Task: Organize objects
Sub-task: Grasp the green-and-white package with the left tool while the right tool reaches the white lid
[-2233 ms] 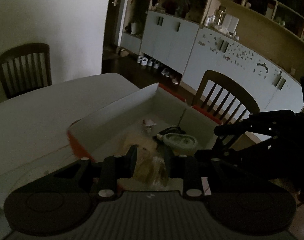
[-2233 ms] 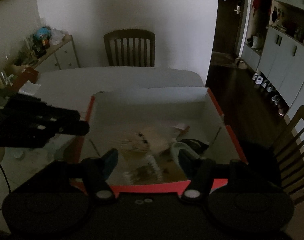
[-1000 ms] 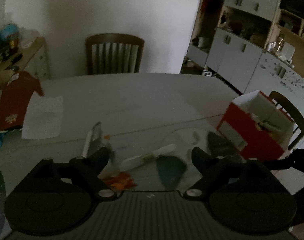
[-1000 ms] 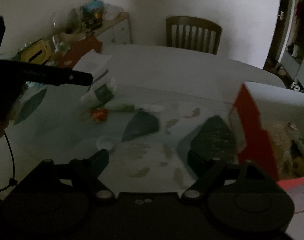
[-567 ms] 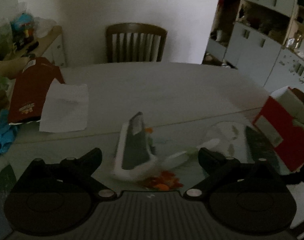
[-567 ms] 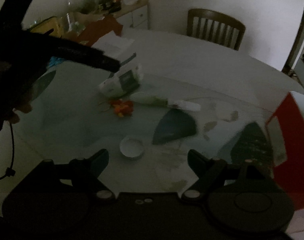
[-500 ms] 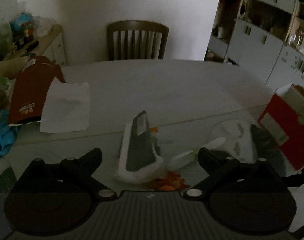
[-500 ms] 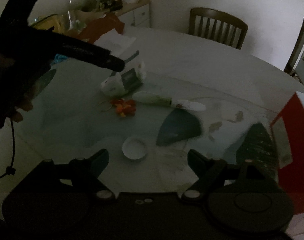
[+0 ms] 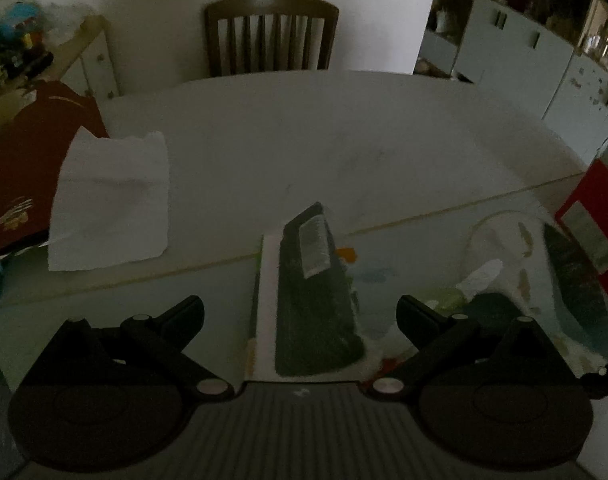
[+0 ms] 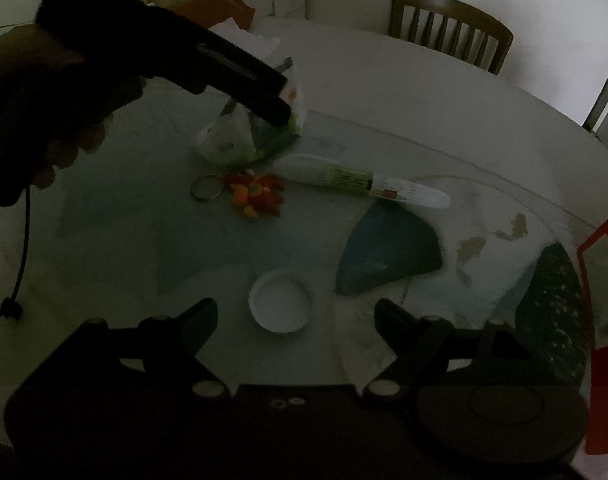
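1. My left tool (image 9: 299, 312) has its two fingers spread wide, and nothing is gripped between them.
2. A green-and-white packet (image 9: 312, 300) sits in the gap between those fingers, on the worktop (image 9: 324, 128). Whether either finger touches it I cannot tell from this view.
3. In the right wrist view, the same packet (image 10: 243, 136) appears partly hidden behind the dark left tool (image 10: 279, 104), which the person's hand (image 10: 43, 112) holds over it.
4. My right tool (image 10: 293, 316) is also wide open and holds nothing.
5. A round white lid (image 10: 281, 306) lies on the worktop between the right tool's fingers, nearer the left finger and apart from both.
6. Further ahead, an orange-and-red keyring charm (image 10: 255, 194) with a metal ring lies just in front of the packet.
7. A white-and-green tube (image 10: 360, 186) lies on its side just right of the charm; its white end (image 9: 482, 276) also shows in the left wrist view.
8. The red box (image 9: 592, 220) stands at the right edge of the worktop, well apart from the packet.
9. A white sheet of paper (image 9: 111, 208) lies at the left of the worktop, overlapping a dark red bag (image 9: 27, 160).
10. A wooden chair (image 9: 269, 34) stands at the far side of the worktop.
11. The light is dim, so finer print on the packet and tube is unreadable.
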Action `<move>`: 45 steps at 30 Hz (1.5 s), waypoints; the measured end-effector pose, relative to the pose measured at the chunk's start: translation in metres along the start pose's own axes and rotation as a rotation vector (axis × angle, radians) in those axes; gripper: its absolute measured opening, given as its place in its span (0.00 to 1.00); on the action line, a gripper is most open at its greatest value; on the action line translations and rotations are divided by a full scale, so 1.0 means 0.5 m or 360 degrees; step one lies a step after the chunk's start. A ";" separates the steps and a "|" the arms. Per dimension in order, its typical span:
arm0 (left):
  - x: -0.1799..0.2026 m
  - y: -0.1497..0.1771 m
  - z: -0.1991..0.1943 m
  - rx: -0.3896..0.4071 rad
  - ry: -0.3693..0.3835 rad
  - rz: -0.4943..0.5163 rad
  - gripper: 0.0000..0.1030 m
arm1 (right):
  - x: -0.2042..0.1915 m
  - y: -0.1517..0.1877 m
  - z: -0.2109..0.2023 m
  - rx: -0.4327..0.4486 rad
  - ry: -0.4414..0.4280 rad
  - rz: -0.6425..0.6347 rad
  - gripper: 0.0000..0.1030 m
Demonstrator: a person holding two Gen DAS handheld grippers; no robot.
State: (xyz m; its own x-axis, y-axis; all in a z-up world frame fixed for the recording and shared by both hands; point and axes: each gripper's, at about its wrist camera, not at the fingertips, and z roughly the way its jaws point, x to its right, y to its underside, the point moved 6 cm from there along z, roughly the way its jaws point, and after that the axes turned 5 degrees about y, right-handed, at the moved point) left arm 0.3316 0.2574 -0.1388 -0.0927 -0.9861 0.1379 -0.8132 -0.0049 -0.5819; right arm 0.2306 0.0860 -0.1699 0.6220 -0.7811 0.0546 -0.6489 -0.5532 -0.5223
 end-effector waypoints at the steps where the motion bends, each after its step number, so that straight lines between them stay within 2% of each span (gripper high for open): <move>1: -0.002 -0.001 0.007 -0.0008 -0.0003 0.0003 1.00 | -0.002 0.000 0.004 -0.0004 -0.0002 -0.0001 0.82; 13: -0.017 0.011 0.054 -0.0063 -0.0036 0.0008 1.00 | -0.010 0.003 0.035 -0.0030 0.0001 -0.0021 0.81; 21: -0.025 0.020 0.056 -0.0056 -0.0032 -0.0034 0.98 | -0.011 -0.003 0.047 -0.0026 -0.0017 -0.0040 0.72; 23: -0.027 0.021 0.056 -0.0053 -0.0039 -0.0023 0.94 | -0.011 -0.006 0.047 -0.0016 -0.0022 -0.0045 0.64; 26: -0.023 0.022 0.051 -0.0040 -0.0046 0.0006 0.82 | -0.013 -0.005 0.040 -0.0005 -0.0023 -0.0048 0.56; 28: -0.023 0.020 0.047 -0.0025 -0.0026 0.0004 0.67 | -0.009 -0.003 0.040 -0.0002 -0.0020 -0.0048 0.52; 30: -0.022 0.020 0.042 -0.0013 0.0007 -0.0012 0.59 | -0.006 -0.002 0.037 0.0002 -0.0011 -0.0046 0.47; 32: -0.022 0.022 0.039 -0.0012 0.0013 -0.0023 0.52 | -0.003 -0.002 0.036 0.0003 -0.0005 -0.0043 0.37; 34: -0.021 0.023 0.035 -0.0008 0.0010 -0.0021 0.45 | -0.002 -0.002 0.032 0.0001 0.0002 -0.0041 0.37; 45: -0.014 0.032 -0.009 0.0035 0.0018 -0.0100 0.42 | 0.046 0.011 -0.018 0.0047 0.0005 0.0060 0.37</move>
State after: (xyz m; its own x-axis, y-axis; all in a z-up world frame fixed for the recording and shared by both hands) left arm 0.3167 0.2651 -0.1452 -0.0485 -0.9818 0.1835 -0.8048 -0.0704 -0.5894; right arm 0.2372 0.0622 -0.1638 0.5959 -0.8022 0.0371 -0.6586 -0.5147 -0.5489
